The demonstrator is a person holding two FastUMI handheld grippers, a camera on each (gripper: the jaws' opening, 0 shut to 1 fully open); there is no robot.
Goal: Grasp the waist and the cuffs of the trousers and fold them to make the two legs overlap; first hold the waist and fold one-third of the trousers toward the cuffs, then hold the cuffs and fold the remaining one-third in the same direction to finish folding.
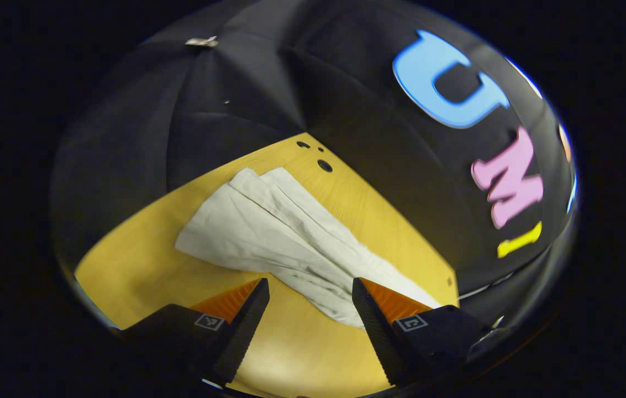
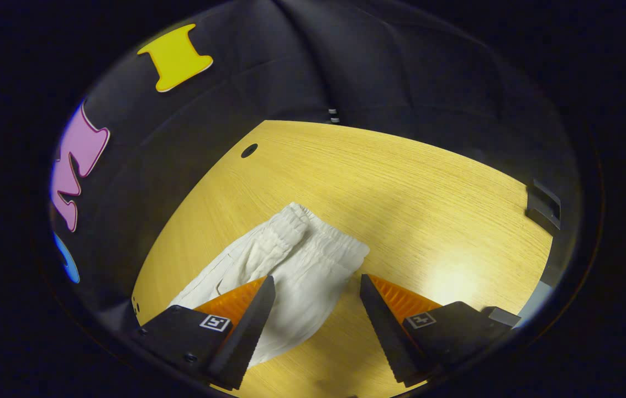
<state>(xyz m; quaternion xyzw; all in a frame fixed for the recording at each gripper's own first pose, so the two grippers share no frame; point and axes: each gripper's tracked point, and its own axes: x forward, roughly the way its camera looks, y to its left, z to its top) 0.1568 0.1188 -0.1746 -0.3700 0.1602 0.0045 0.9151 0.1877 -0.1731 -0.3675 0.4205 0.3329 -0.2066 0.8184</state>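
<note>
While both tongs hang above the table with nothing between their fingers, the trousers lie flat on the wood below them.

In the left gripper view, the left gripper (image 1: 310, 287) has its fingers spread wide apart, gripping nothing. Each finger (image 1: 246, 326) carries a small square marker tag; the pattern on it is no readable writing. Just beyond the tips lie the trousers (image 1: 274, 232), pale off-white, with the two legs running away from the camera toward the far edge of the table (image 1: 141, 265). The cuffs (image 1: 257, 178) sit at the far end, close to three dark holes (image 1: 324, 165) in the tabletop.

In the right gripper view, the right gripper (image 2: 317, 287) is likewise spread open and empty, its fingers bearing the same kind of square tag. The gathered elastic waist (image 2: 318, 235) of the trousers lies just past the tips, and the cloth runs back under the near-left finger. One dark hole (image 2: 248, 150) shows in the wood farther off. A dark bracket (image 2: 543, 205) sits at the table's right edge.

No brand or legible label shows on the trousers.
</note>
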